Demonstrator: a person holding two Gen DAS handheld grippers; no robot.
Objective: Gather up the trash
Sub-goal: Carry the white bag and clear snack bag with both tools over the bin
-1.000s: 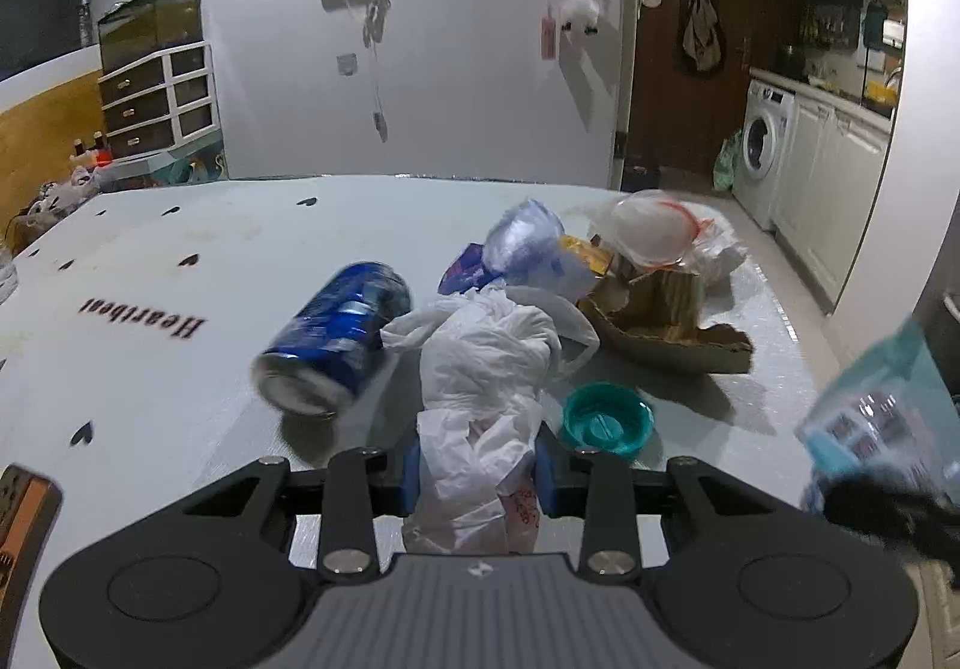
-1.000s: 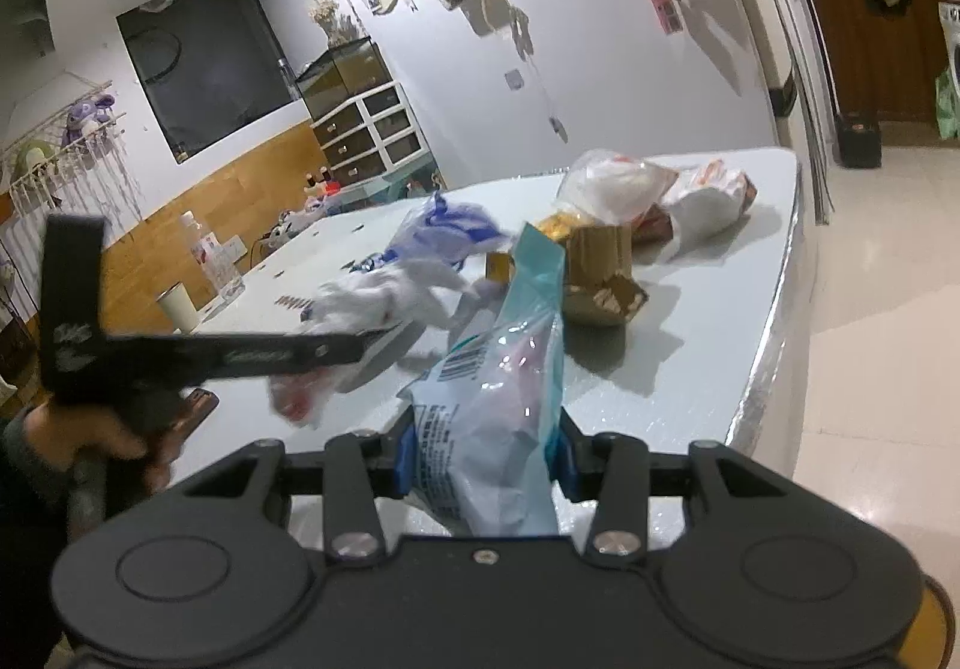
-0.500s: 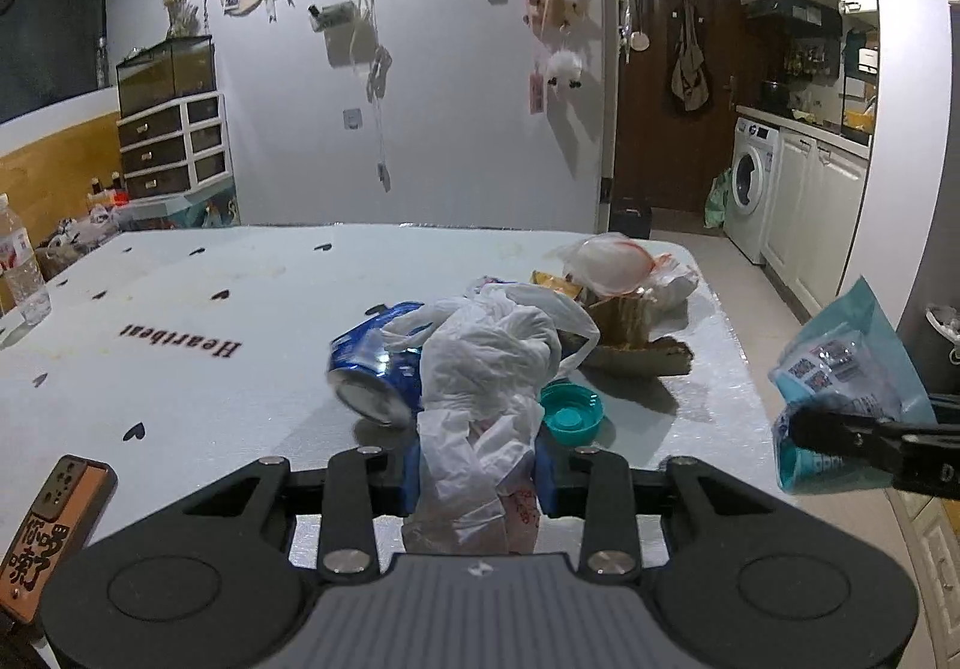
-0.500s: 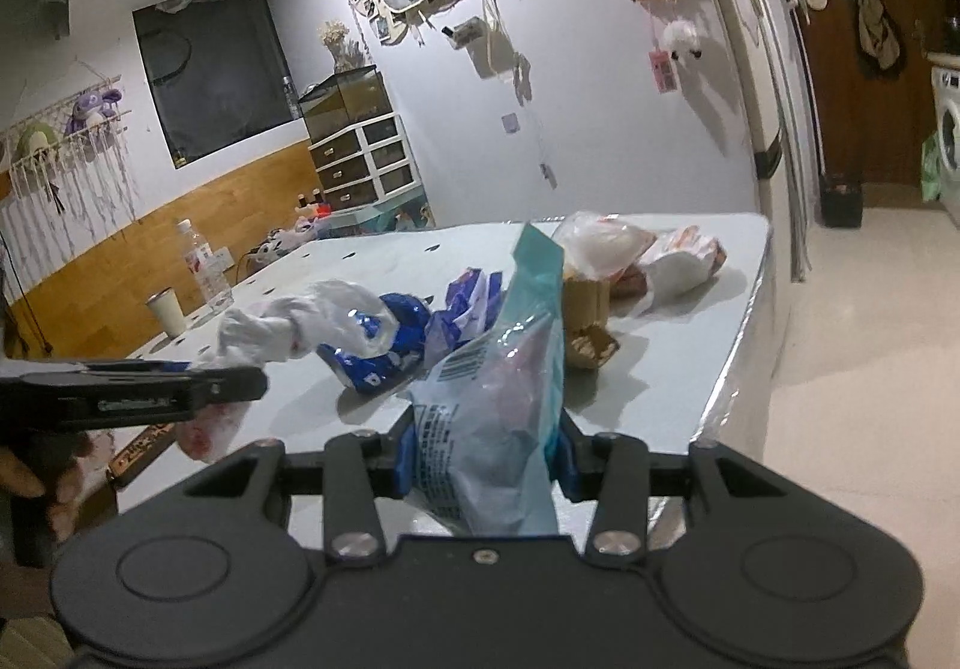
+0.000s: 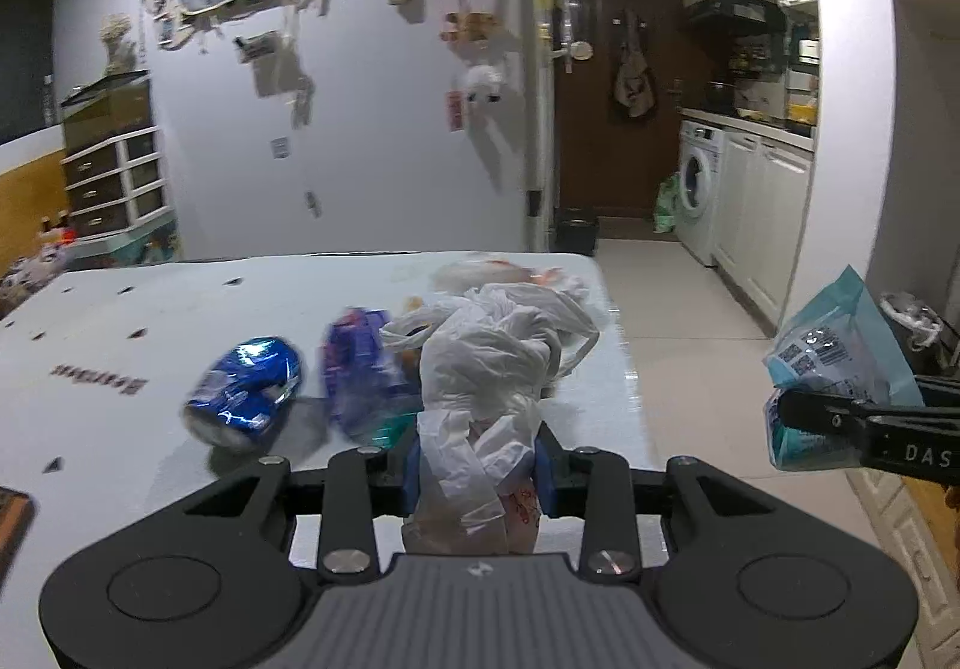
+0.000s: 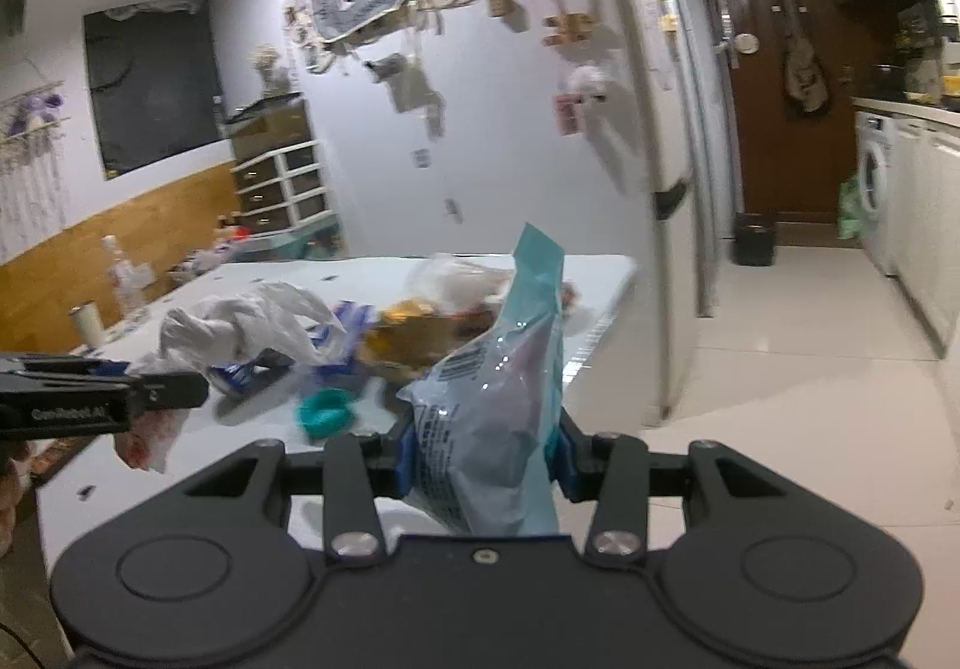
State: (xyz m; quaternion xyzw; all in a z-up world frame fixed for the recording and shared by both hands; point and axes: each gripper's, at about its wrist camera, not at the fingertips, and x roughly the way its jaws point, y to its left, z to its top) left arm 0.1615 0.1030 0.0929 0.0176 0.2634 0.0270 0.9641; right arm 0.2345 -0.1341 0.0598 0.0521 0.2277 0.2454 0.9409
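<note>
Currently: left gripper (image 5: 474,468) tilted slightly downward over the near edge of the bench (image 5: 120,309), fingers clamped on a crumpled white plastic bag (image 5: 486,363) that stands up between them, clear of the surface. Right gripper (image 6: 480,459) beyond the bench's right edge, above the floor, fingers closed on a teal snack pouch (image 6: 504,381), also seen at the right margin of the left view. Left on the bench: blue can (image 5: 246,393) on its side, purple wrapper (image 5: 354,363) just beside it, teal lid (image 6: 324,411), brown cardboard (image 6: 414,339) and more bags toward the far right corner. Versus one second ago: both grippers drawn back from the pile, rest of the trash farther off, grips unchanged.
</note>
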